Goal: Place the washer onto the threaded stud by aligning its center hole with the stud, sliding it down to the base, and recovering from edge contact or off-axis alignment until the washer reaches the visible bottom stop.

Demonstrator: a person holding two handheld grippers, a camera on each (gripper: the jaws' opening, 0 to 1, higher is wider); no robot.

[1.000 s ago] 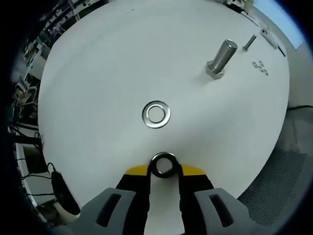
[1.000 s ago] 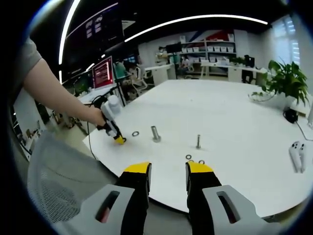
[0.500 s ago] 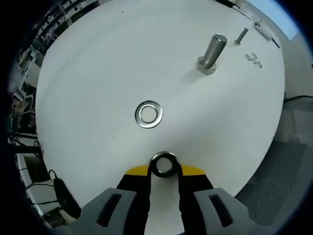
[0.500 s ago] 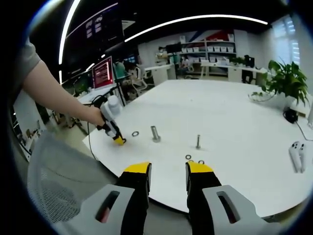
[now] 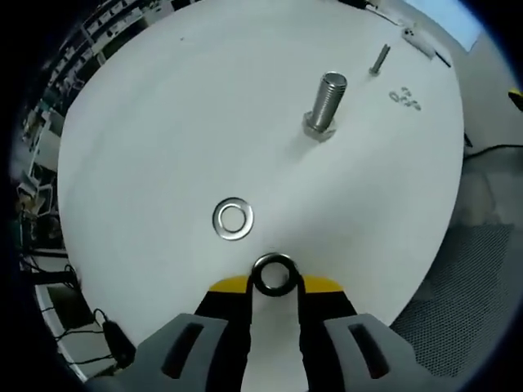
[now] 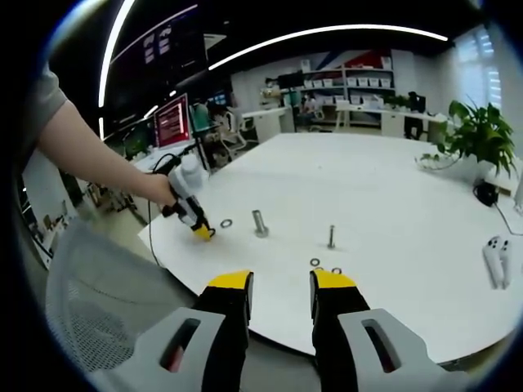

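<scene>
Clenched in the left gripper (image 5: pixel 274 282): a washer (image 5: pixel 273 274), on the near side of the threaded stud (image 5: pixel 324 104), well apart from it. Nearer the stud, a second washer (image 5: pixel 233 219) flat on the table (image 5: pixel 163 122). Best carried level, hole centred over the tip before lowering. Right gripper (image 6: pixel 280 287) released, idle. Beyond the stud, small parts (image 5: pixel 404 98) too tiny to identify.

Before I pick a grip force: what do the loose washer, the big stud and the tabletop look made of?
Washer: bright metal, probably plated steel, from its mirror-like shine. Big stud: duller grey metal, threads catching light. Tabletop: smooth matte white, perhaps laminate; no grain visible.
</scene>
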